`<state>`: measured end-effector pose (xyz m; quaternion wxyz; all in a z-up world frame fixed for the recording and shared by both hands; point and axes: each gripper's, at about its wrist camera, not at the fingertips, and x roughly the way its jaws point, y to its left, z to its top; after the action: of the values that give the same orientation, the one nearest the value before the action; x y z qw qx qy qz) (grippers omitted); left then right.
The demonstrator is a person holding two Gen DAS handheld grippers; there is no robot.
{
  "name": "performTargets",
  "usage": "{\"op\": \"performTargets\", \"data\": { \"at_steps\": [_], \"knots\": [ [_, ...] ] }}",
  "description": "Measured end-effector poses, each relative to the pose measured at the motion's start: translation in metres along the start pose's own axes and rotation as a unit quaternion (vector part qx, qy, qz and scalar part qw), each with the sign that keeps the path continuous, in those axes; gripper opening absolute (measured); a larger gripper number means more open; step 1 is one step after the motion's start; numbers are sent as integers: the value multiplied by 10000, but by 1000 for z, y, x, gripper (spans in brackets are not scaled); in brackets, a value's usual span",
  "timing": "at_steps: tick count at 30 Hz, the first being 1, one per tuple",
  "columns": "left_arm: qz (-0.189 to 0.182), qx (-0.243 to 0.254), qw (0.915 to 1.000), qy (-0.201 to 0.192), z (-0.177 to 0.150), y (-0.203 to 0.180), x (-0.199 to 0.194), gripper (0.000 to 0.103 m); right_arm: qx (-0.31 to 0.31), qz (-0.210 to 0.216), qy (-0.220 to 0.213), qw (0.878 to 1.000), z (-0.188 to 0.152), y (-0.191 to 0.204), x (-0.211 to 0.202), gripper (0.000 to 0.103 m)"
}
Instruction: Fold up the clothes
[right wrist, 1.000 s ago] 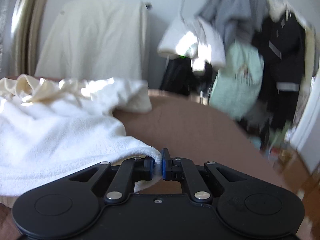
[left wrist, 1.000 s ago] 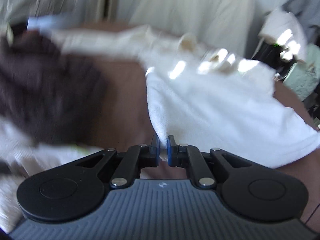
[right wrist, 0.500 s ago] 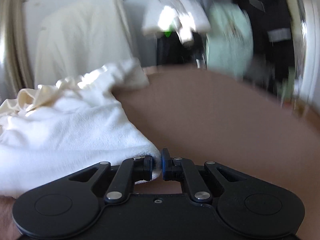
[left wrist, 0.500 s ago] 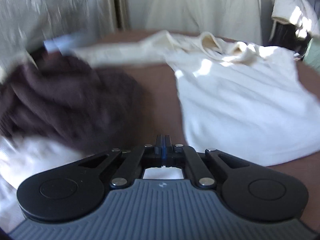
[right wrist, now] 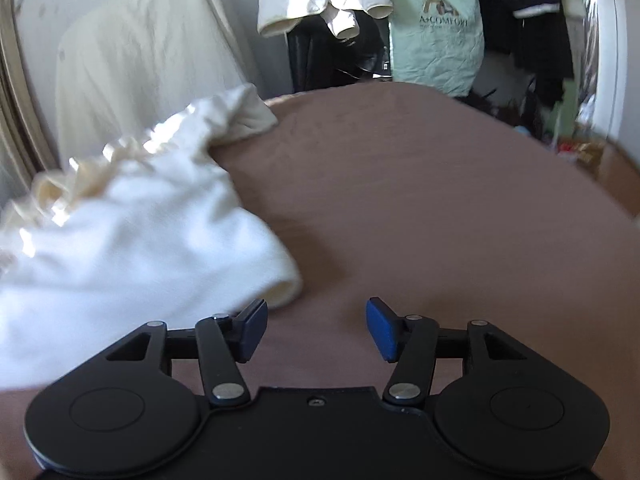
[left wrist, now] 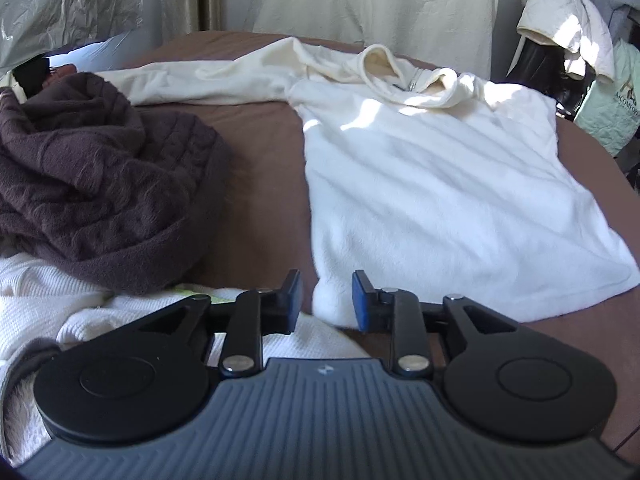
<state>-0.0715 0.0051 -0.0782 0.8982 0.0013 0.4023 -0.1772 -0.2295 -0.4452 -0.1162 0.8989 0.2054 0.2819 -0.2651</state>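
A: Left view: left gripper (left wrist: 325, 300) has just been opening, jaws released, the top (left wrist: 432, 184) hem corner loose between them, laid flat on the bed (left wrist: 256, 168).

B: Right view: right gripper (right wrist: 316, 330) just opened too, nothing inside, top beside it. I'd smooth before folding.

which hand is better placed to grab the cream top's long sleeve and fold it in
Left, probably. The long cream sleeve stretches out on the left hand-held gripper's side of the cream fleece top; the right hand-held gripper faces bare brown bedcover.
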Motion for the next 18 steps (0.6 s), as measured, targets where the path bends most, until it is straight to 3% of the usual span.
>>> {"op": "performTargets", "data": {
  "at_steps": [3, 5, 7, 11, 12, 14, 16, 18],
  "knots": [
    [-191, -53, 9998, -36, 19, -2, 1, 36, -61, 374, -32, 9993, 17, 23, -1, 61],
    [-311, -72, 9994, -102, 35, -1, 0, 46, -175, 769, -5, 9969, 41, 50, 3, 61],
    [-304, -113, 9993, -208, 56, 6, -2, 47, -299, 1163, 32, 9928, 65, 78, 8, 61],
    [-267, -34, 9991, -323, 105, 18, -2, 48, -1079, 1836, 400, 9763, 140, 166, 20, 62],
    [-248, 5, 9992, -305, 117, 19, 3, 48, -1276, 1979, 565, 9702, 160, 190, 24, 65],
    [-230, 58, 9993, -275, 141, 21, 13, 48, -1470, 2144, 1305, 9568, 197, 237, 34, 65],
    [-311, -4, 9991, -276, 165, 20, 30, 48, -912, 2140, 2036, 9510, 233, 270, 52, 65],
    [-462, -50, 9987, -222, 185, 15, 52, 48, -547, 2065, 2380, 9475, 258, 299, 76, 65]
  ]
}}
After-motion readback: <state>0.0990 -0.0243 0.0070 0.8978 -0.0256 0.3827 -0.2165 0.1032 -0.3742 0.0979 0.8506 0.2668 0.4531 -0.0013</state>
